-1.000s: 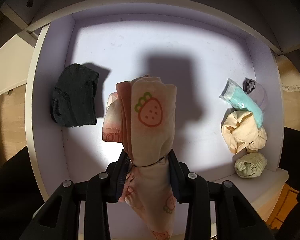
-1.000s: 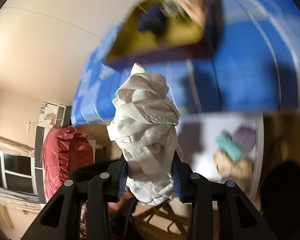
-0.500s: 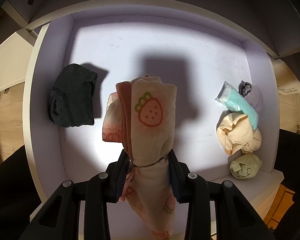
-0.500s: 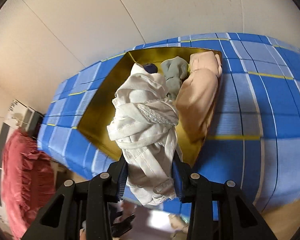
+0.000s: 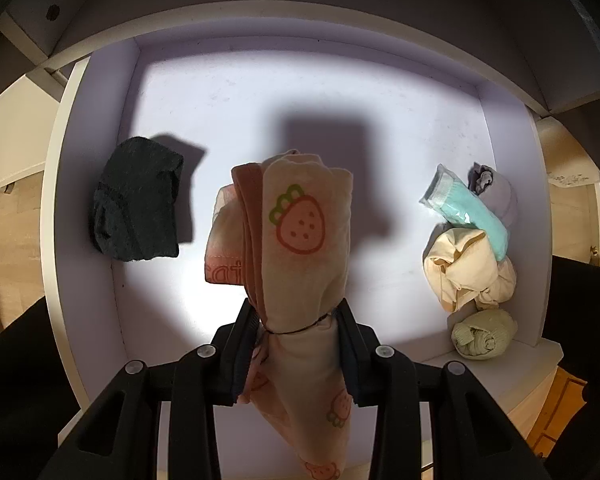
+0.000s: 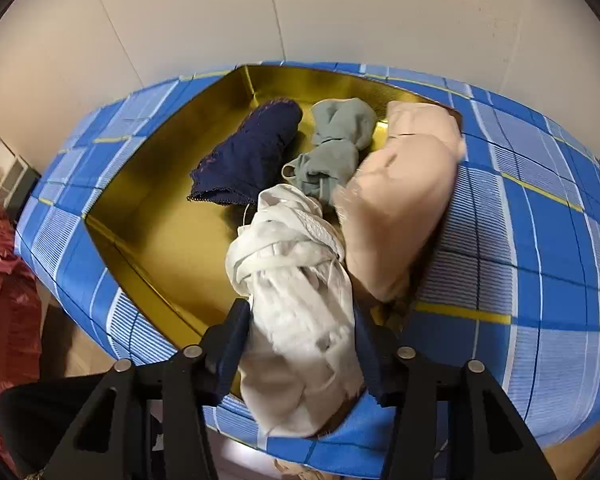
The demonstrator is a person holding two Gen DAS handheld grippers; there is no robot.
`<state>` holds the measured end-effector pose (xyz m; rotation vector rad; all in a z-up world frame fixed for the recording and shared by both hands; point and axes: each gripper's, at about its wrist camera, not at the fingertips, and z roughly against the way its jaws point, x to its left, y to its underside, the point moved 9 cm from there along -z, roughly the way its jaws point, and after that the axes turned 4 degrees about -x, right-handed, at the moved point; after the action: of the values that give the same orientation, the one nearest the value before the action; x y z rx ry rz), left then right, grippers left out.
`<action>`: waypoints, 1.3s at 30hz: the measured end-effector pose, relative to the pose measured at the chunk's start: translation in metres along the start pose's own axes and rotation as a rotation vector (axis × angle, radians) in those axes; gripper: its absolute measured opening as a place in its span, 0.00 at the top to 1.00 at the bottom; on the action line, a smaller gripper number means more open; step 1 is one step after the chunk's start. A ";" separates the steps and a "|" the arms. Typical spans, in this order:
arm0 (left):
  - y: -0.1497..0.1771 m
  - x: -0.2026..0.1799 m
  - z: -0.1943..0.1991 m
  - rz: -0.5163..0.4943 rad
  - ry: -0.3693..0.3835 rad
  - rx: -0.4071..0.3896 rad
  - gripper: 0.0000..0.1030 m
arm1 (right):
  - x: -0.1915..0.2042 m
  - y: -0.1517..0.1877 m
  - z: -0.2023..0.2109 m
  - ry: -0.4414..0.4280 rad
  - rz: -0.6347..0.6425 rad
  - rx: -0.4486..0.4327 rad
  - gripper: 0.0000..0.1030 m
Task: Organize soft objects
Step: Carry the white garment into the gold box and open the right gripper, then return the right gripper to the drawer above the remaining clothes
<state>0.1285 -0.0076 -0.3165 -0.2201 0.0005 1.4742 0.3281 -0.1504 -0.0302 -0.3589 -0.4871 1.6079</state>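
Left gripper (image 5: 298, 344) points straight down over the open lavender drawer (image 5: 100, 184), fingers (image 5: 242, 344) clamped on a rolled peach strawberry-print cloth (image 5: 304, 248) bound by a thin dark band; it hangs at mid-drawer, clear of the floor; a black folded garment (image 5: 138, 200) lies by the left wall; along the right wall sit a teal roll (image 5: 466, 210), a grey-lilac piece (image 5: 500, 196), a cream bundle (image 5: 466, 272) and a pale green roll (image 5: 484, 334), touching one another in a row.

Right gripper (image 6: 300, 344) tilts steeply down at the gold-lined box (image 6: 156, 184) with the blue plaid cover (image 6: 540, 240); its jaws are opening, the white rolled garment (image 6: 296, 308) between them and looking loose at the left pad; inside the box lie a navy lace-edged garment (image 6: 248, 156), a grey-green knotted one (image 6: 336, 148) and a pale pink padded one (image 6: 400, 200), blurred.

Against a second ago: the left view is almost unchanged, same grip, same drawer; the right view has swung from a smeared sweep across the room to sit over the box, nearer than half a second back, and the tight pinch on the white roll has slackened.
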 end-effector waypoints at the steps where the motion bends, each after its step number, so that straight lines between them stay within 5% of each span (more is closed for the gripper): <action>1: 0.000 0.001 0.001 -0.001 -0.002 -0.001 0.64 | -0.001 0.002 0.007 -0.006 -0.003 -0.024 0.45; 12: 0.002 0.001 0.009 -0.016 -0.016 -0.022 0.64 | -0.011 0.041 0.065 0.021 -0.034 -0.232 0.45; 23: 0.005 0.001 0.010 -0.026 -0.025 -0.030 0.64 | -0.011 0.121 0.040 -0.009 -0.084 -0.151 0.45; 29: 0.008 0.000 0.013 -0.016 -0.019 -0.033 0.64 | -0.012 0.171 0.001 -0.004 -0.129 -0.009 0.43; 34: 0.013 -0.007 0.019 -0.032 -0.010 -0.044 0.64 | -0.013 0.234 -0.051 0.040 -0.148 0.288 0.41; 39: 0.016 -0.013 0.028 -0.054 -0.003 -0.064 0.64 | -0.006 0.289 -0.083 -0.072 -0.338 0.512 0.41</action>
<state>0.1078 -0.0149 -0.2892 -0.2680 -0.0552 1.4223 0.1229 -0.1639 -0.2491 0.1625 -0.1636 1.3567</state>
